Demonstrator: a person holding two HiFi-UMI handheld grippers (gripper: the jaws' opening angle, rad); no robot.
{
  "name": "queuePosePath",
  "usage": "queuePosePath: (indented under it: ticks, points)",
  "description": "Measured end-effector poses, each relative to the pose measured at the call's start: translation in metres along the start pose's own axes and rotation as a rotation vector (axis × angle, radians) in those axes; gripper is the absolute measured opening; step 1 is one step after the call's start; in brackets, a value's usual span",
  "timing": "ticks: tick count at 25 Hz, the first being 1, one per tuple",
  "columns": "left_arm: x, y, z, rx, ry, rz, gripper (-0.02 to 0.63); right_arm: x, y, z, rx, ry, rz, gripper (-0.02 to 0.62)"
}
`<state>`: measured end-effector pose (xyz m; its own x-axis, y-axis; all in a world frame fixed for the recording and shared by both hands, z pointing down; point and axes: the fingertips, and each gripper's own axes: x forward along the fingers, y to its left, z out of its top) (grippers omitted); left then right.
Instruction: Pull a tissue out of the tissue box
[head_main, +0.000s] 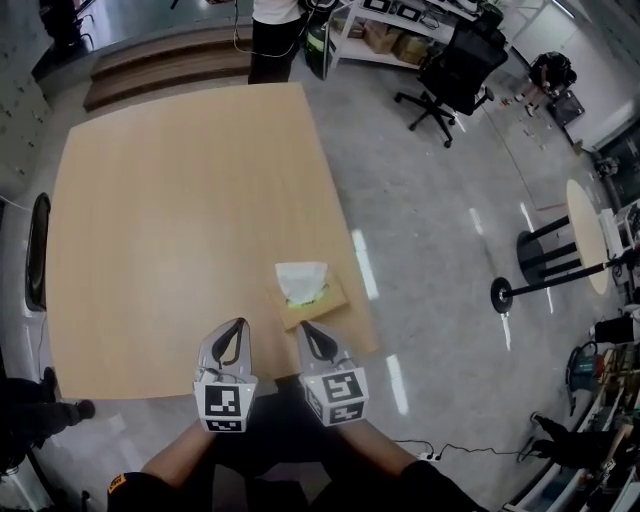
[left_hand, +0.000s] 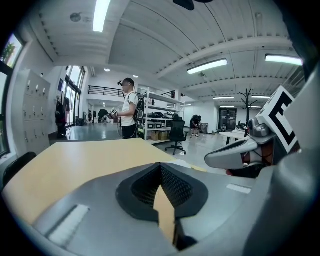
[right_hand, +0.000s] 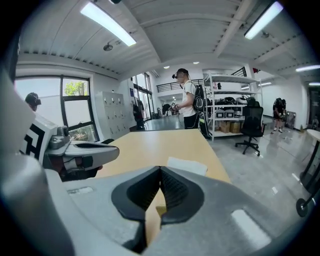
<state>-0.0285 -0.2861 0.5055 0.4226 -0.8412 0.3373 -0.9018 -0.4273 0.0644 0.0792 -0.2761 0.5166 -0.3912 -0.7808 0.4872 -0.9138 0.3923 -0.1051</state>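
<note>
The tissue box (head_main: 322, 303) lies near the front right corner of the wooden table (head_main: 170, 200), with a white tissue (head_main: 300, 279) standing out of its top. My left gripper (head_main: 238, 324) is shut and empty, over the table's front edge to the left of the box. My right gripper (head_main: 304, 327) is also shut and empty, its tips just short of the box's near side. In the right gripper view the tissue (right_hand: 187, 165) peeks over the closed jaws (right_hand: 160, 169), and the left gripper (right_hand: 75, 152) shows at the left. The left gripper view has its jaws (left_hand: 160, 165) closed and the right gripper (left_hand: 240, 152) beside them.
A person (head_main: 272, 30) stands beyond the table's far edge. A black office chair (head_main: 455, 65) is at the back right, a round stand table (head_main: 585, 235) at the right. A dark chair (head_main: 38, 250) sits against the table's left edge.
</note>
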Motion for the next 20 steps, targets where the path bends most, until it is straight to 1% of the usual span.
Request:
queuePosePath:
  ticks: [3,6,12,15,20]
  points:
    - [0.023,0.000,-0.001,-0.012,0.030,0.006,0.018,0.022,-0.020,0.002,-0.018,0.039,0.022,-0.006]
    - [0.042,0.001,-0.006,-0.024,0.064,0.006,0.018,0.040,-0.035,0.003,-0.035,0.063,0.035,0.020]
    - [0.064,0.009,-0.016,-0.035,0.105,0.035,0.018,0.066,-0.049,-0.003,-0.066,0.121,0.040,0.060]
    - [0.071,0.012,-0.021,-0.046,0.121,0.044,0.018,0.074,-0.055,-0.011,-0.083,0.170,0.032,0.086]
    - [0.081,0.008,-0.034,-0.061,0.147,0.040,0.018,0.084,-0.062,-0.027,-0.099,0.251,0.025,0.112]
